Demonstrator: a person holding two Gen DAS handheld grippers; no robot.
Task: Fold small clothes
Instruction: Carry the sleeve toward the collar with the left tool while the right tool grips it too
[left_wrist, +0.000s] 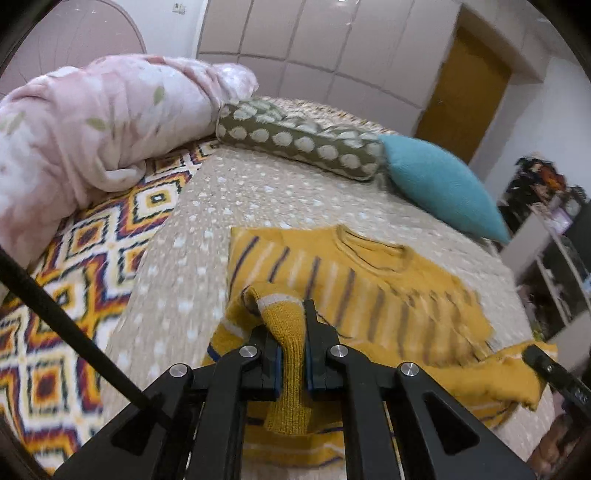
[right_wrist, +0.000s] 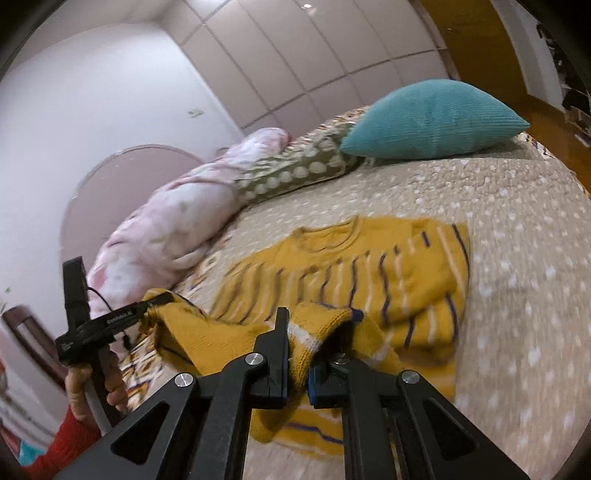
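Hand (right_wrist: 96, 384) and red sleeve (right_wrist: 72, 432) only in right view, shelves (left_wrist: 554, 258) only left

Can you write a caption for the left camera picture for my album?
Both grippers, left gripper and right gripper, pinch the hem of a yellow striped sweater on the dotted bedspread.

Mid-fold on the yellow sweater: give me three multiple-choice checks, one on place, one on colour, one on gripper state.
1. Where does the teal cushion lie?
A. beyond the sweater's neckline
B. on the floor
C. on the sweater

2. What colour is the sweater?
A. red with dots
B. mustard yellow with stripes
C. plain white

3. What is the left gripper doing?
A. hanging open
B. clamping knit fabric
C. holding the cushion

Key: 1 A, it rests on the bedspread past the collar; 2 B, stripes cross the chest; 3 B, fabric sits pinched between its fingers.
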